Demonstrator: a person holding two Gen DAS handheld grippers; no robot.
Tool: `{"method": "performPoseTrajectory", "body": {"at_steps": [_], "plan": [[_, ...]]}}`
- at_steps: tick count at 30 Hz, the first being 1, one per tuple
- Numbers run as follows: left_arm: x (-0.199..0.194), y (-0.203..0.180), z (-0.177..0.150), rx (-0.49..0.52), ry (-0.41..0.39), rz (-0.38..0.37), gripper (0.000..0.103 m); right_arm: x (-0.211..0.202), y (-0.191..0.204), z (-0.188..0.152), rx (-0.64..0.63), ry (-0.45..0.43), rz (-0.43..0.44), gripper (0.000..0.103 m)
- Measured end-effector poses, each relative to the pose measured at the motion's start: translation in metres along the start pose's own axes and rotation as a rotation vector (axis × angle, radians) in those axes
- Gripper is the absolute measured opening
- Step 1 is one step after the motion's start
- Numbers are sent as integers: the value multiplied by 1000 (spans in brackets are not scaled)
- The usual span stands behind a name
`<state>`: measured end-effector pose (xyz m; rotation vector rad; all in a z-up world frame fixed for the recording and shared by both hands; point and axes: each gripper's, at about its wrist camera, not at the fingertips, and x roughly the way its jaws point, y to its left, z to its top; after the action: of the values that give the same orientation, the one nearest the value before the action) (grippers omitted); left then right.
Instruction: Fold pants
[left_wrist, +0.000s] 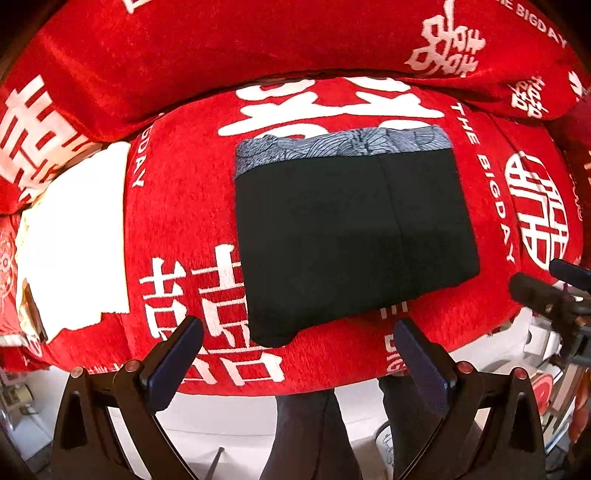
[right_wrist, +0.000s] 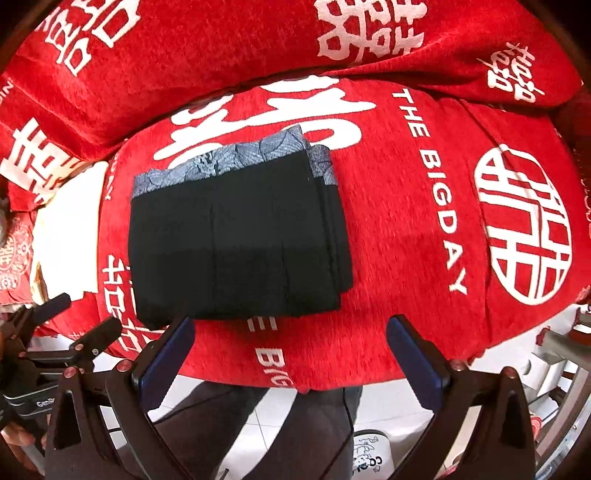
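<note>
The black pants lie folded into a compact rectangle on a red seat cushion, their grey patterned waistband along the far edge. In the right wrist view the same pants show stacked layers at their right side. My left gripper hangs above the cushion's near edge, open, with nothing between its fingers. My right gripper is also open and empty, just in front of the pants' near edge. Each gripper shows at the other view's edge: the right gripper and the left gripper.
Red cushions with white lettering form the sofa back behind the seat. A white cloth lies to the left of the pants. A person's dark-trousered legs stand on a white tiled floor below the seat edge, by a slipper.
</note>
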<state>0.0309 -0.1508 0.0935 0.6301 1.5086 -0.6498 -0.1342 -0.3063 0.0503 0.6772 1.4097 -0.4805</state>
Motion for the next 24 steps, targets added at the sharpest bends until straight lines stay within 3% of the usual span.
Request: {"method": "performPoseTrajectory", "body": {"at_steps": [10, 14, 24], "plan": [[-10, -10, 8, 145, -7, -53, 103, -34, 9, -18, 104, -81, -23, 103], [-28, -18, 2, 184, -55, -45, 103, -42, 7, -30, 134, -100, -35, 103], [-46, -30, -17, 76, -106, -9, 103, -63, -4, -43, 65, -160, -65, 103]]}}
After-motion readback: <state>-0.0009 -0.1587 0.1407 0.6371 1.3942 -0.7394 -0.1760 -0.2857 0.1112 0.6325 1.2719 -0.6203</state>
